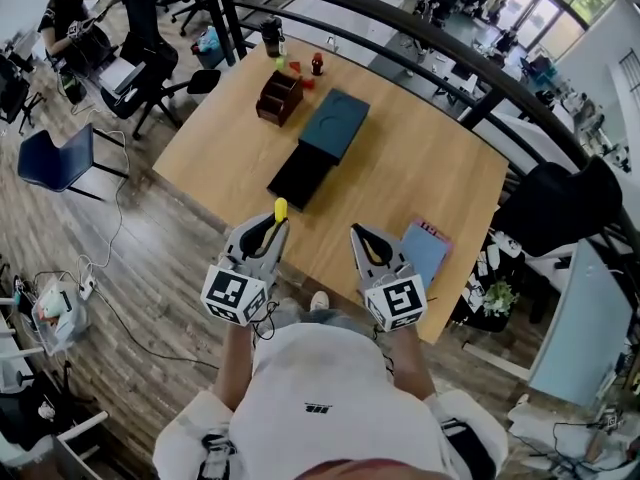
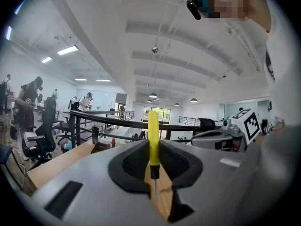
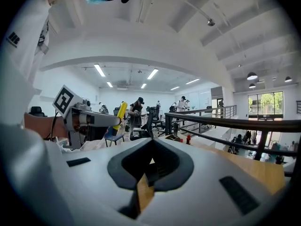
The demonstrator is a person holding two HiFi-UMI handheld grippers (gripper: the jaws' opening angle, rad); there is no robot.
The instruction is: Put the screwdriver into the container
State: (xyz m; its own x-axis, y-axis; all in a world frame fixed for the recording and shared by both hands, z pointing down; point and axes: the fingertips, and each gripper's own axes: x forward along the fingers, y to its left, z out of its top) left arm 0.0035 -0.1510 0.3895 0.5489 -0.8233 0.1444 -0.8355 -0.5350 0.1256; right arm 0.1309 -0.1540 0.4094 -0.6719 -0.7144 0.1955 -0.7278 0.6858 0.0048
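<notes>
A screwdriver (image 1: 280, 209) with a yellow handle stands upright in my left gripper (image 1: 276, 222), which is shut on it. In the left gripper view the handle (image 2: 153, 134) rises above the jaws and the thin shaft points down between them. My right gripper (image 1: 358, 232) is beside it, shut with nothing in it. Both are held above the table's near edge. The brown wooden container (image 1: 280, 96) stands at the far side of the table, well apart from both grippers. In the right gripper view my left gripper (image 3: 115, 120) shows at the left with the screwdriver (image 3: 122, 111).
Between the grippers and the container lie a dark teal box (image 1: 336, 121) and a black box (image 1: 300, 175). A blue notebook (image 1: 425, 252) lies right of the right gripper. Small bottles (image 1: 317, 64) stand near the container. A black railing (image 1: 420, 28) runs behind the wooden table (image 1: 440, 168). Office chairs stand at the left.
</notes>
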